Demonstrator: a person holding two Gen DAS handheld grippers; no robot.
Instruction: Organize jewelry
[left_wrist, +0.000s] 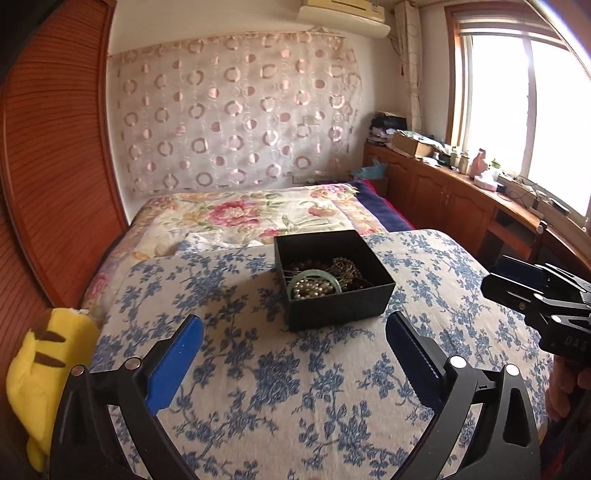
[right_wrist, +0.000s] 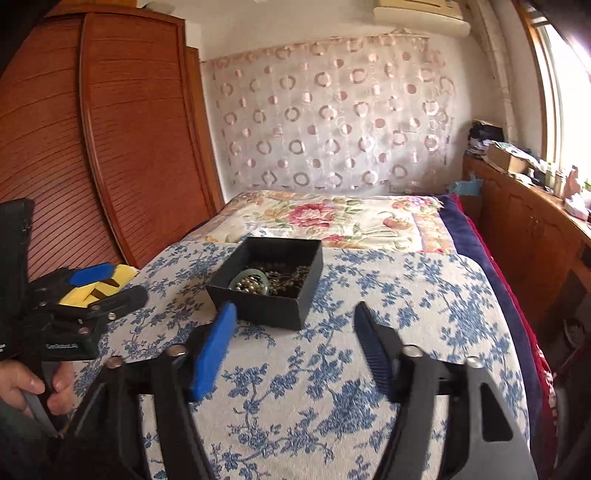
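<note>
— Where's the jewelry?
— Tangled in the black box (left_wrist: 334, 277) on the blue-flowered bed cover (left_wrist: 258, 369), just beyond my left gripper (left_wrist: 294, 360).
— Handling?
— Light, slippery; I'd pinch the stiff green bangle (left_wrist: 314, 280). Both grippers' fingers spread, right gripper (right_wrist: 291, 350) too.

We see a box (left_wrist: 334, 278) on the patterned cloth (left_wrist: 258, 369), a bangle (left_wrist: 314, 284) around pearls (left_wrist: 312, 288) inside it, beaded chains (left_wrist: 345, 267) behind them, plush toy (left_wrist: 44, 373) at the cloth's left edge, bed (left_wrist: 251, 214) behind, cabinets (left_wrist: 443, 192) to the right.
</note>
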